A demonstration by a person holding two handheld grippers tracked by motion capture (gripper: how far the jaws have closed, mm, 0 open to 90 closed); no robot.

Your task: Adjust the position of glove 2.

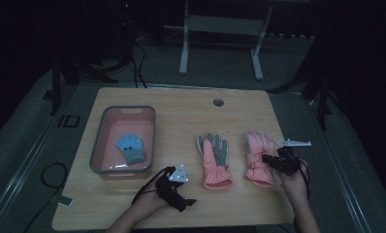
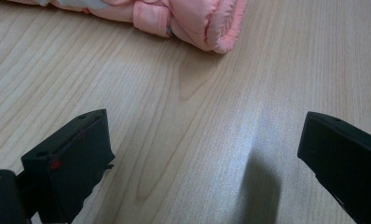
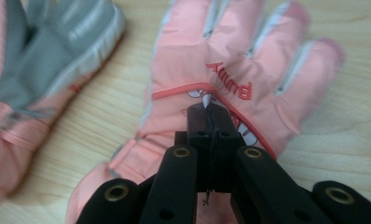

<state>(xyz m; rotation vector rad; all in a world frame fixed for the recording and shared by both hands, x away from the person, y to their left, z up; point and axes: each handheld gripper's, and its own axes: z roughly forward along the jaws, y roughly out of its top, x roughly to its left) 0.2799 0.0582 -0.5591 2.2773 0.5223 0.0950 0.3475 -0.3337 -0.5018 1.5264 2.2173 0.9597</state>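
Observation:
Two pink gloves lie on the wooden table (image 1: 181,116). The middle glove (image 1: 214,160) shows a grey palm; its cuff (image 2: 197,23) is at the top of the left gripper view. The right glove (image 1: 257,150) lies back up, with red lettering (image 3: 230,60). My right gripper (image 1: 268,159) rests on its back near the wrist, jaws shut and pinching the fabric (image 3: 207,109). My left gripper (image 1: 182,188) hovers low over bare wood just left of the middle glove's cuff, jaws wide open (image 2: 207,154). The grey-palmed glove (image 3: 48,60) lies to the left in the right gripper view.
A pink bin with a grey rim (image 1: 98,145) stands at the table's left and holds a small blue-grey glove (image 1: 131,147). A round cable hole (image 1: 218,102) sits near the far edge. Behind the table are a white desk frame (image 1: 184,48) and floor cables (image 1: 140,68).

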